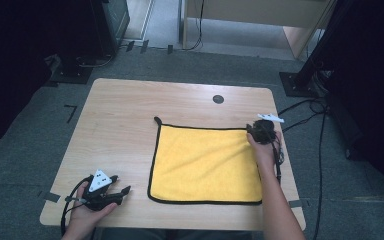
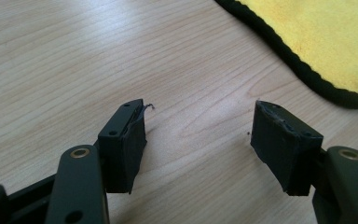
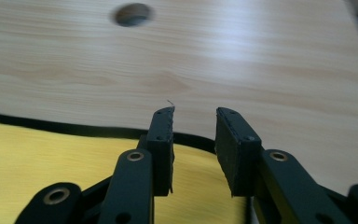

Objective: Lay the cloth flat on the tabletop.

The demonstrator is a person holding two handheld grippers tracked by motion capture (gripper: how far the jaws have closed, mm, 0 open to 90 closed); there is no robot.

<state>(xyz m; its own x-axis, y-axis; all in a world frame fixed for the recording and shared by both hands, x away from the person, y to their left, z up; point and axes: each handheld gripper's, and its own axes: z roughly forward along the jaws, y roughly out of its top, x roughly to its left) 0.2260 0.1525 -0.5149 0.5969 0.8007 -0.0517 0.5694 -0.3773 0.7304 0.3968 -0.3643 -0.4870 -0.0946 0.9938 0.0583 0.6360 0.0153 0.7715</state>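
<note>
While the yellow cloth point(image 1: 206, 164) lies flat on the surface point(image 1: 125, 130), two hand-held grippers attend it.
High view: left hand-held gripper point(image 1: 122, 192) rests apart, released; right hand-held gripper point(image 3: 193, 140), jaws parted and gripping nothing, hangs over the cloth's far right corner, which its gripper view cuts off.

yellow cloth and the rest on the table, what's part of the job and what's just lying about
Part of the job:
- yellow cloth, spread flat
- right gripper at the cloth's far right corner, jaws a little apart over the black hem
- left gripper, open, resting on the table

Just lying about:
- round hole in the tabletop
- cables on the floor
</note>
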